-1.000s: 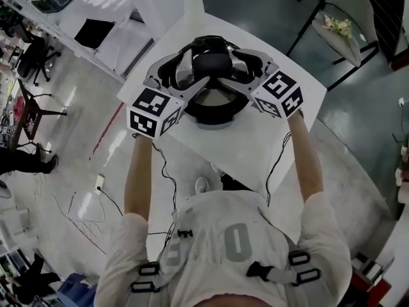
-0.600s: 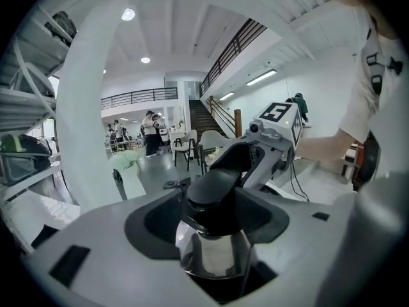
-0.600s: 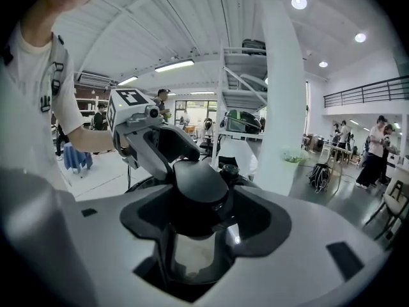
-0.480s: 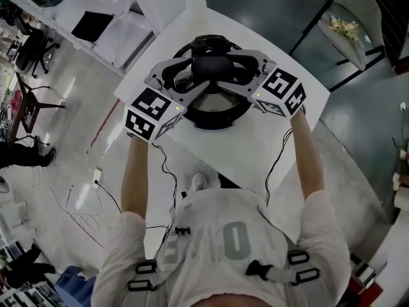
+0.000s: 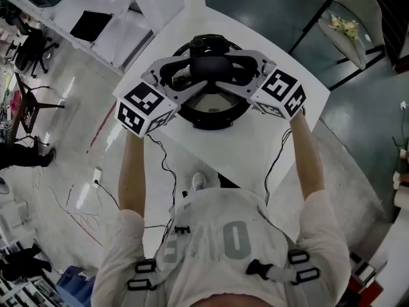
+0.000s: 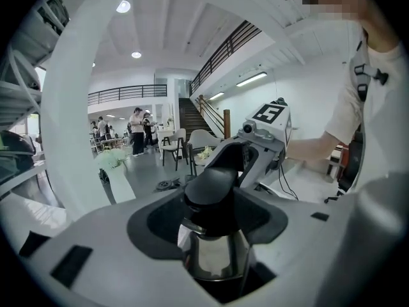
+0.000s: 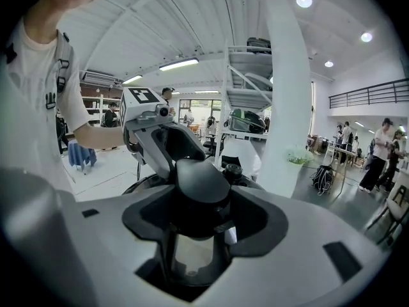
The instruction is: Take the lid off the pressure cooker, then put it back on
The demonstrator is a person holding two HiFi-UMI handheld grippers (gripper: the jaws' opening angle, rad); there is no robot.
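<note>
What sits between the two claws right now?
The lid's black handle. The left claw and right claw have just been closing round it from opposite sides, plain in both gripper views.

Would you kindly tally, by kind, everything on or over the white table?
Grippers: 2, left gripper and right gripper, jaws just been closing, now gripping the lid handle.
Pressure cooker: 1.
Vase of flowers: 1.
Total: 4.
</note>
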